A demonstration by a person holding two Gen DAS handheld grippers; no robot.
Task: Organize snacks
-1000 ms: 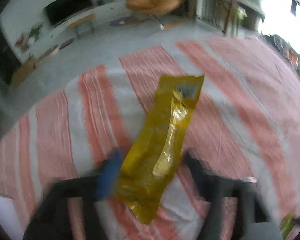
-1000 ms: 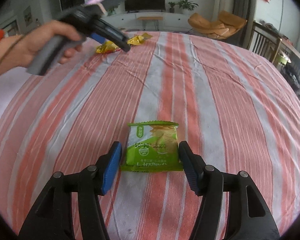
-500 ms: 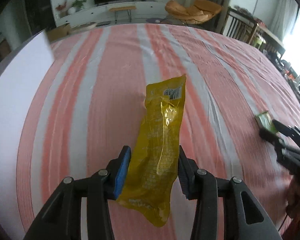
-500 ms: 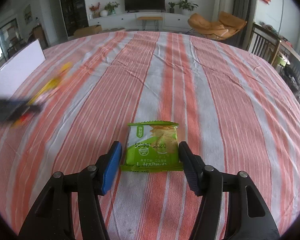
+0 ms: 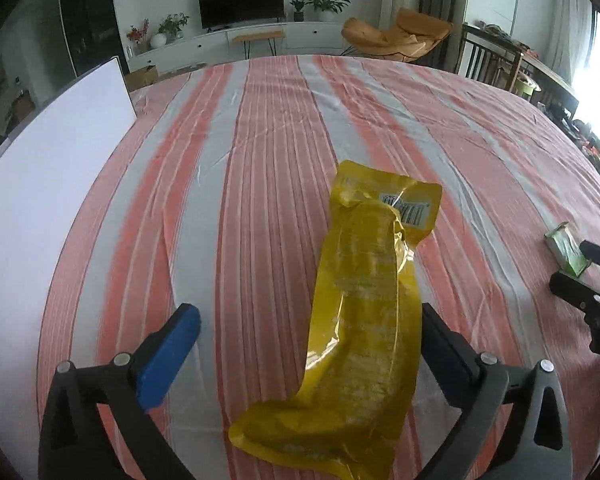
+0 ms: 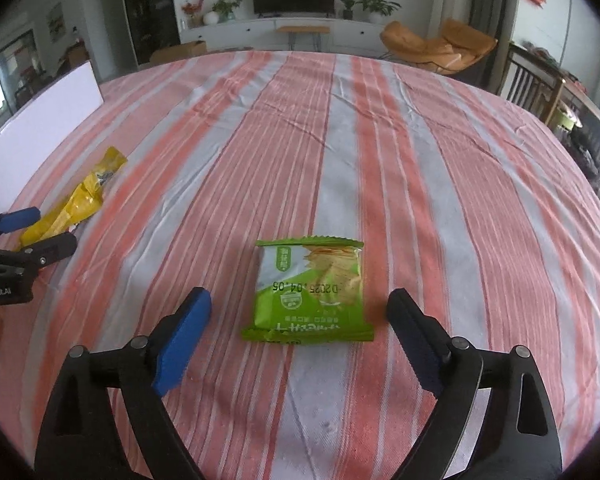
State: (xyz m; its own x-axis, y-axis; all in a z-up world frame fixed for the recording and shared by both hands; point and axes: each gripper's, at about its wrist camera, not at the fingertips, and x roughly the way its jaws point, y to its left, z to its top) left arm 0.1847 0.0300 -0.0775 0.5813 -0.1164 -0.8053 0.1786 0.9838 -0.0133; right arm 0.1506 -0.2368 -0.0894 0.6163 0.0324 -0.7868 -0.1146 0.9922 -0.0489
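White board [image 5: 40,208] seen at far left, purpose unclear. Left gripper [image 5: 308,332]: jaws wide apart, yellow packet [image 5: 364,320] lain flat on striped cloth [image 5: 260,184] between fingers, right pad touching or just beside it, cannot be told. Right gripper [image 6: 296,320]: jaws apart, green packet [image 6: 310,290] between, untouched. Step judged: placement/release. Next: destination needed, none seen. Packet labels unreadable.
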